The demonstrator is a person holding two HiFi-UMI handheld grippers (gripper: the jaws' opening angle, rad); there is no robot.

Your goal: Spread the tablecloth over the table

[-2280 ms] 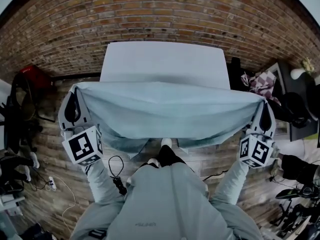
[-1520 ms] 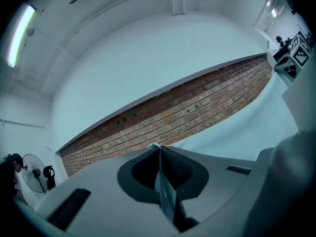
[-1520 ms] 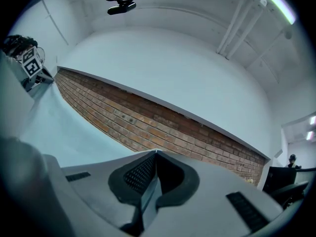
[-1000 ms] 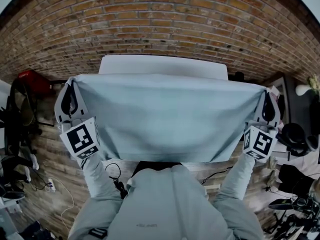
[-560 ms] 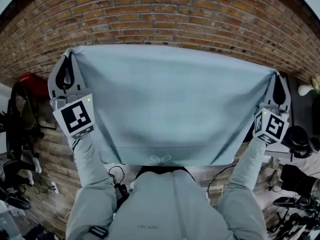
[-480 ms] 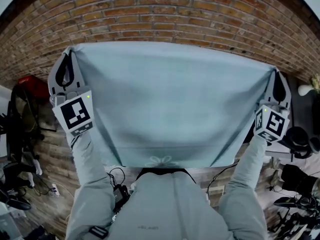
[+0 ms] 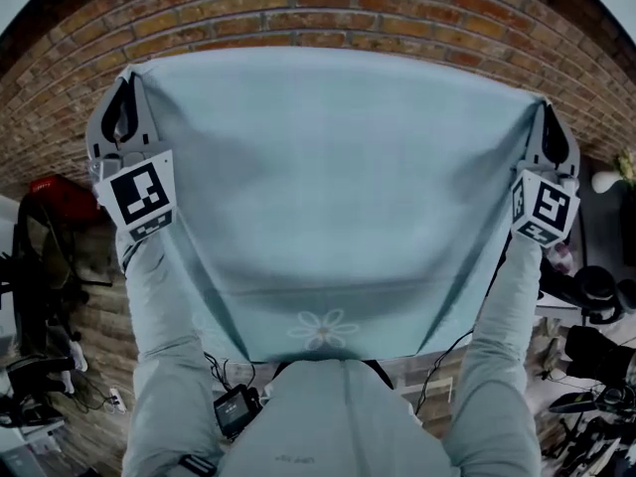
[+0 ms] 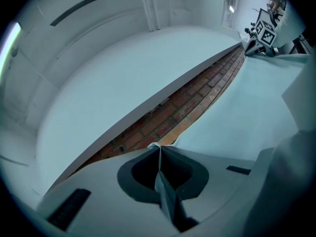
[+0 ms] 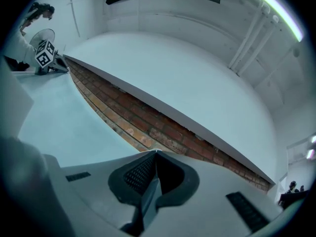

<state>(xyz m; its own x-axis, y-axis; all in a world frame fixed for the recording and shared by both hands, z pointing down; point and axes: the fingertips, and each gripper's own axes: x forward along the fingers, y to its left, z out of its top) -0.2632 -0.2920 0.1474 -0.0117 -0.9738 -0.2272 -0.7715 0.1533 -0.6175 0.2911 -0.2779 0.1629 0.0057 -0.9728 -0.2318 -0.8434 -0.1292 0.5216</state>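
Two top corners of the tablecloth (image 7: 328,187) were clamped in fingers: one by left gripper (image 7: 127,76), one by right gripper (image 7: 546,112). Cloth hung stretched btw. them in the air, before the brick wall (image 7: 328,8).

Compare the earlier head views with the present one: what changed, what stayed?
The left gripper and right gripper rose and reached forward, lifting the tablecloth until it spreads wide and hides the table; a flower print at its near edge came into view. Unchanged: each gripper shut on a corner.
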